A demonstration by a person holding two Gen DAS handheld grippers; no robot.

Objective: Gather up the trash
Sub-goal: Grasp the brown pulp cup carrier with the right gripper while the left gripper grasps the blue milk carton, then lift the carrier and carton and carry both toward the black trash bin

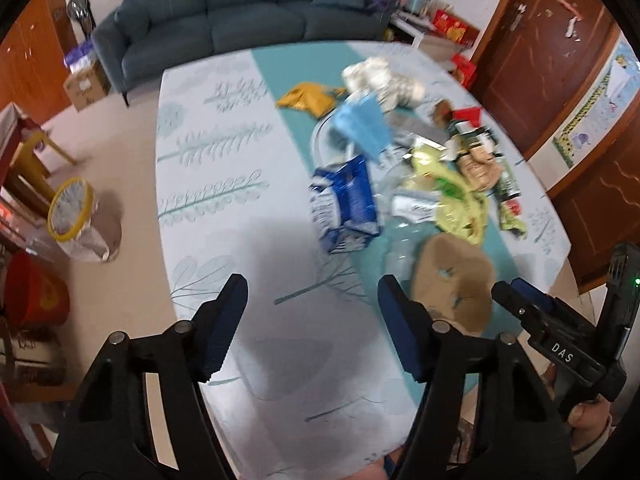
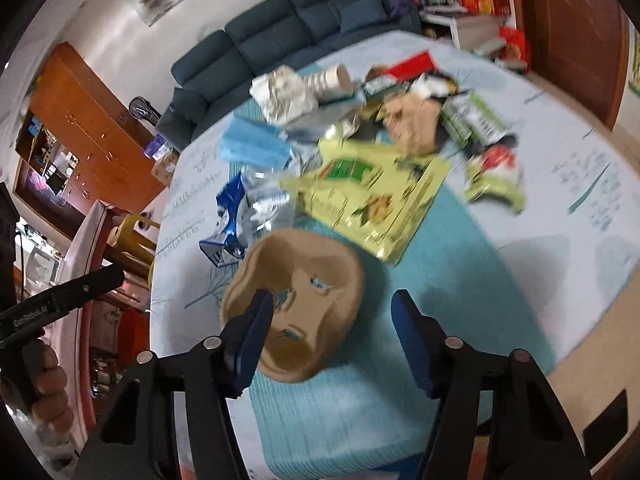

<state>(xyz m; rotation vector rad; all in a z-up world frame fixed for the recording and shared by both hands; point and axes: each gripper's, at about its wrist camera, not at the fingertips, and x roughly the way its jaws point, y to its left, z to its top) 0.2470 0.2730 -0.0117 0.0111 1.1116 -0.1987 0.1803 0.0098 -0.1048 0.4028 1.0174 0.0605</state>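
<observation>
Here we hold both tools spread over the bench (image 1: 208,208): the left tool (image 1: 312,328) above bare cloth, the right tool (image 2: 332,340) over a brown tray (image 2: 304,280) near the bench's near edge, gripping nothing.

1 counter (image 1: 208,208) with a leaf-print cloth, 2 grippers, left gripper (image 1: 312,320) and right gripper (image 2: 332,336), 1 brown paper tray (image 2: 296,304), 1 yellow-green bag (image 2: 372,200), 1 blue foil packet (image 1: 344,204), 1 blue face mask (image 2: 256,148), 1 paper cup (image 2: 332,80), 1 sofa (image 1: 224,12), 1 yellow-rimmed bin (image 1: 72,216) at left
</observation>
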